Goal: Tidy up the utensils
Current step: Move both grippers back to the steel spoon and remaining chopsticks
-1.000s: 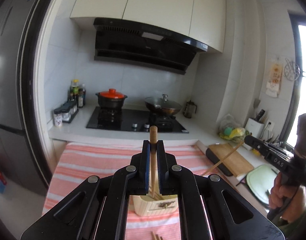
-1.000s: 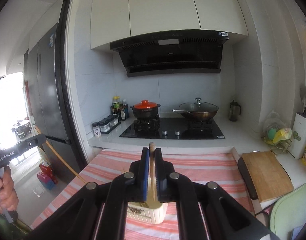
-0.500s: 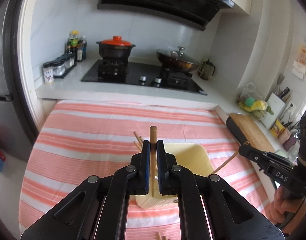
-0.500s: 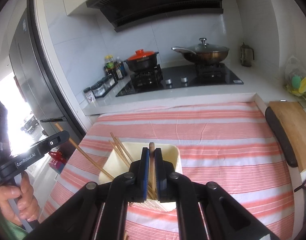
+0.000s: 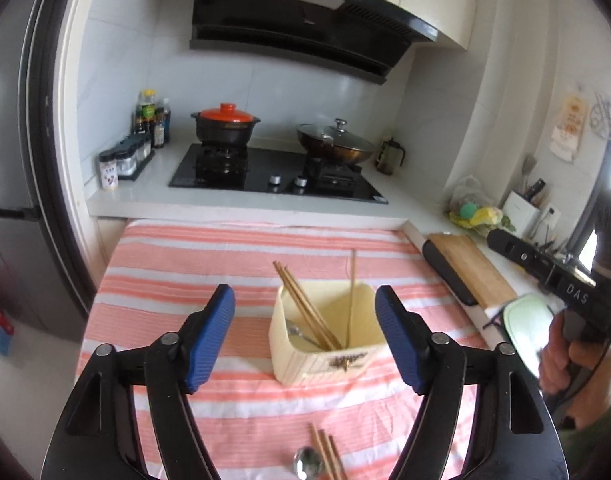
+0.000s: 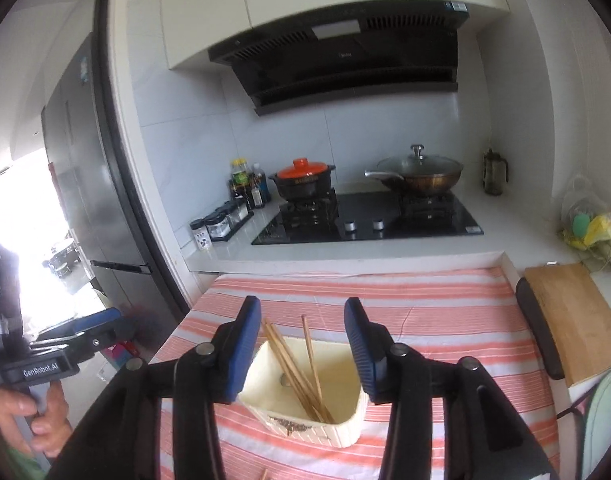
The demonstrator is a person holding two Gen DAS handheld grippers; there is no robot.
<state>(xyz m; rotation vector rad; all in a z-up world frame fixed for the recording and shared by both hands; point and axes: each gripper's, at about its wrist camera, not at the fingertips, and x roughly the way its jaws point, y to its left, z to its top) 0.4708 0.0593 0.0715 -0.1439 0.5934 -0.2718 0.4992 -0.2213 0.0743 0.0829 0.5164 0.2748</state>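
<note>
Two readable marks: "DAS" (image 5: 576,295), "GenRobot.AI" (image 6: 40,369).

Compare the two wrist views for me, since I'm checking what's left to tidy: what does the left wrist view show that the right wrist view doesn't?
Only the left wrist view shows loose chopsticks and a spoon lying on the striped cloth in front of the holder, plus a spoon inside it.

Only the right wrist view shows the fridge and the bright doorway.

Both show the cream holder with chopsticks standing inside, the stove, the cutting board, and each view's gripper, left gripper and right gripper, jaws opening with nothing held.
</note>
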